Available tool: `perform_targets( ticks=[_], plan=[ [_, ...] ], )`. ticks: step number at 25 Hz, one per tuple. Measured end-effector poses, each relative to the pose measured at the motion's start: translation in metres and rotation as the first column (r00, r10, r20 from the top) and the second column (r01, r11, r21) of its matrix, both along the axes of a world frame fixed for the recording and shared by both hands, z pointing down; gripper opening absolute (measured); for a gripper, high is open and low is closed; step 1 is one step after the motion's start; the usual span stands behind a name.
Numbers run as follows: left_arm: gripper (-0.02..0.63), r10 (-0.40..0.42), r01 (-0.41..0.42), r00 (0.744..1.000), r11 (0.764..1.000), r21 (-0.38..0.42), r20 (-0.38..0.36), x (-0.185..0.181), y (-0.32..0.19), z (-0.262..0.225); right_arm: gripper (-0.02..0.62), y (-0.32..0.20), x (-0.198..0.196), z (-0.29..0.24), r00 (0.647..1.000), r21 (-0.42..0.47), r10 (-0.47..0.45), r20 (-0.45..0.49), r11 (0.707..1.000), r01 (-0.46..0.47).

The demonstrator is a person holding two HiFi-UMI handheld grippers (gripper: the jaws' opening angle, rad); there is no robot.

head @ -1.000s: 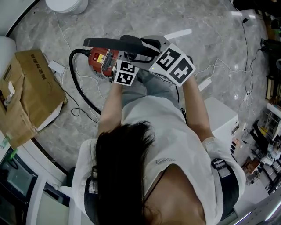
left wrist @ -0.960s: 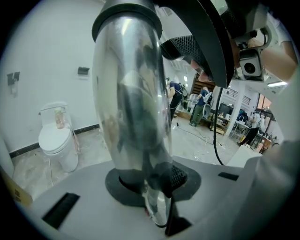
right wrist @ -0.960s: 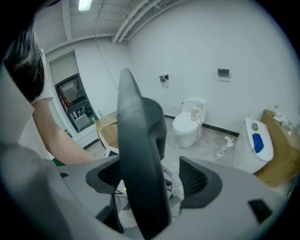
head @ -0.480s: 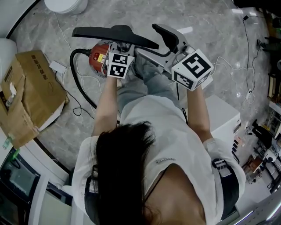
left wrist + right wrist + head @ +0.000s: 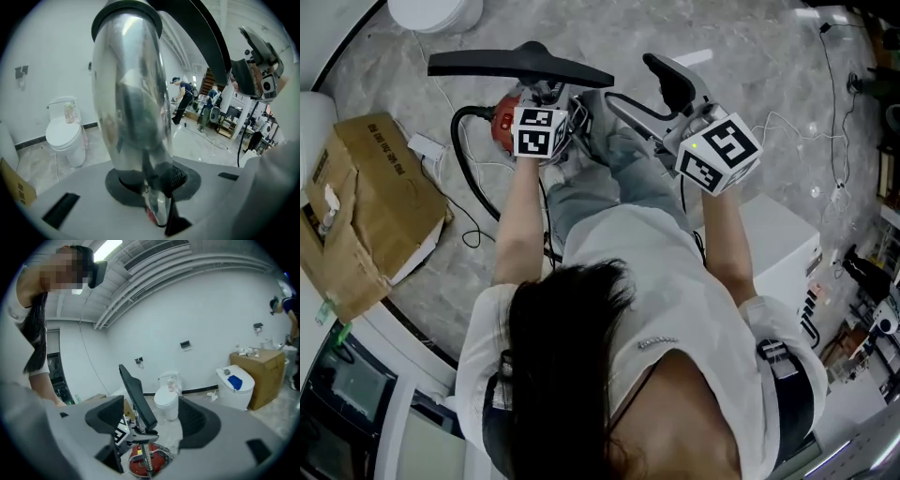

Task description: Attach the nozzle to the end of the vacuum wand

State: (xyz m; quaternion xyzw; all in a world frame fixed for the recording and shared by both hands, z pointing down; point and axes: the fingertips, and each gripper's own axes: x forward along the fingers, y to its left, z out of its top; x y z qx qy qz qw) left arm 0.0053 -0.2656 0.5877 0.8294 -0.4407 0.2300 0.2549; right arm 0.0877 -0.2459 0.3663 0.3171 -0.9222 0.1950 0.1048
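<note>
A wide black floor nozzle sits on the top end of a shiny metal tube. My left gripper is shut on that tube, which fills the space between its jaws. The red vacuum body lies on the floor below, with its black hose looping out to the left. My right gripper hangs to the right of the nozzle, apart from it, with its jaws open. In the right gripper view nothing is between them. Beyond them are the nozzle and the red body.
A cardboard box stands on the floor at left, a white cabinet at right. Thin cables trail over the marble floor. Two toilets stand by the far wall. People work in the distance.
My left gripper has carried the nozzle up and to the left in the head view. My right gripper has drawn away from the nozzle to the right, and its marker cube has rolled.
</note>
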Motion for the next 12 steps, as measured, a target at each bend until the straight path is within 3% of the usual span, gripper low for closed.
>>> perform_targets(
  ticks=[7, 12],
  plan=[
    [0.075, -0.015, 0.015, 1.0, 1.0, -0.023, -0.004, -0.006, -0.012, 0.01, 0.362, 0.001, 0.014, 0.011, 0.993, -0.053, 0.094, 0.07, 0.994, -0.091],
    [0.075, -0.012, 0.011, 1.0, 0.999, -0.037, -0.006, -0.007, -0.017, 0.015, 0.362, -0.007, 0.028, 0.019, 0.981, -0.055, 0.188, 0.038, 0.981, -0.185]
  ],
)
